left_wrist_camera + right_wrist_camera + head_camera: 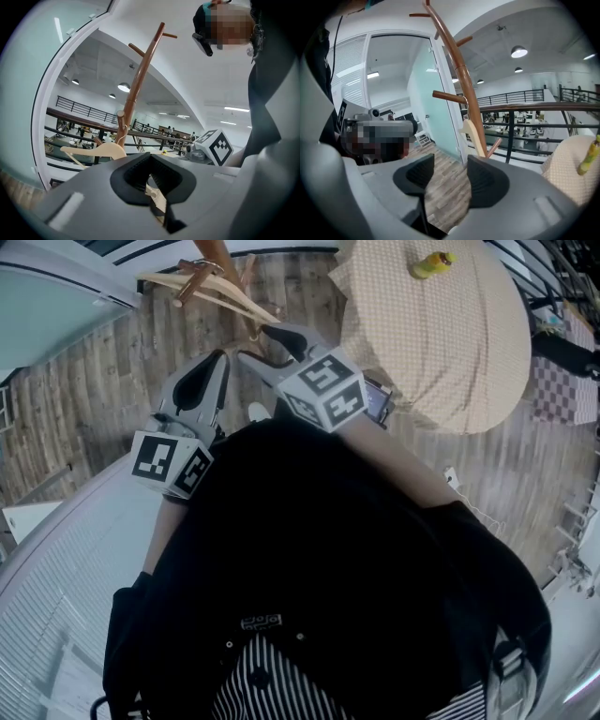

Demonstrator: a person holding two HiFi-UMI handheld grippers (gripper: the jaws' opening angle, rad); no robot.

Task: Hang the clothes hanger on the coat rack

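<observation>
**Q:** Is any text, number or brand mark legible?

**A:** None. The marker cubes [323, 390] bear only black-and-white square patterns. The garment tag [260, 622] is too small to read.

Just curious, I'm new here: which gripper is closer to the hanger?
Right. The right gripper is close beside one end of the hanger; the left gripper sits farther back.

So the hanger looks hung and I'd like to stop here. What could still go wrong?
1. The hanger hangs by the lower pegs of the rack, but its hook cannot be made out. It may not be fully seated and could slip off.
2. The open, empty right gripper is close to the hanger's end in the head view. A careless pull back could knock the hanger loose.
</observation>
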